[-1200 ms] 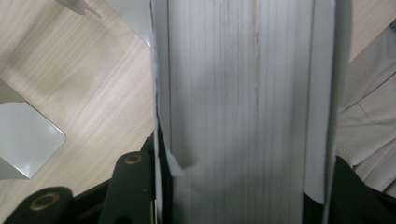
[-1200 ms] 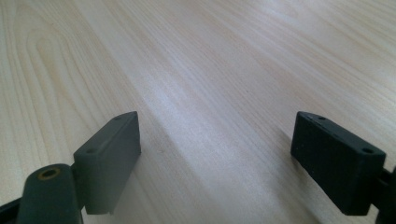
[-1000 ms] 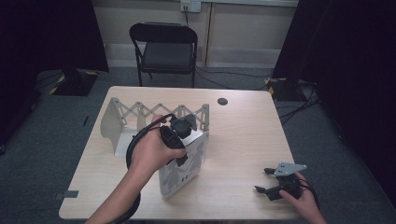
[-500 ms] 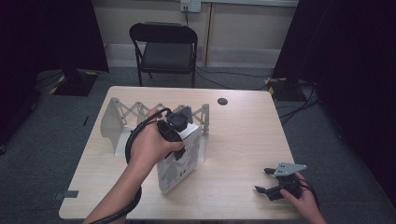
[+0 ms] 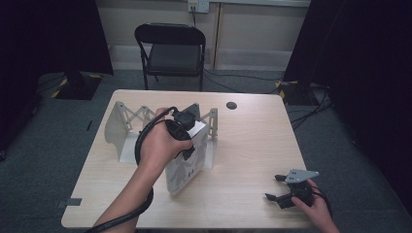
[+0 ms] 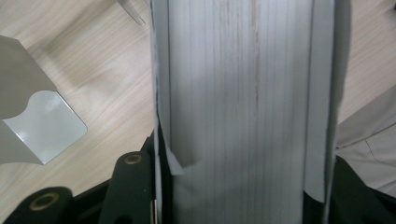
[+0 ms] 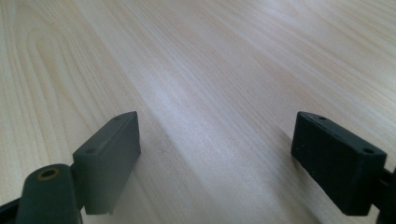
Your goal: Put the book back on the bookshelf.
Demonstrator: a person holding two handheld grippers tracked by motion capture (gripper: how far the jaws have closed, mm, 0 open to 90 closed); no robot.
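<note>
Black fingers [image 6: 133, 179] of the left gripper [image 5: 187, 141] are pinching a thick white book [image 5: 184, 162] across its page block — in the left gripper view the grey page edges are filling the gap between the two jaws, which are pressing on either cover. From the high view, the book is standing upright on its edge near the middle of the light wooden table [image 5: 252, 141], leaning a little, with the person's left hand [image 5: 160, 145] wrapping over the gripper above it. Just behind and beside the book, a white expandable rack [image 5: 124, 128] with zigzag links is sitting on the table; one of its rounded end plates [image 6: 44, 128] is lying just beside the book in the left gripper view.

Well apart, at the near right corner of the table, the right gripper [image 5: 281, 190] is resting in the person's right hand [image 5: 316, 206] — its fingers [image 7: 109, 151] are spread wide, with bare wood between them. A small dark disc [image 5: 231, 105] is lying near the far edge of the table, and a black folding chair [image 5: 170, 48] is standing beyond it.
</note>
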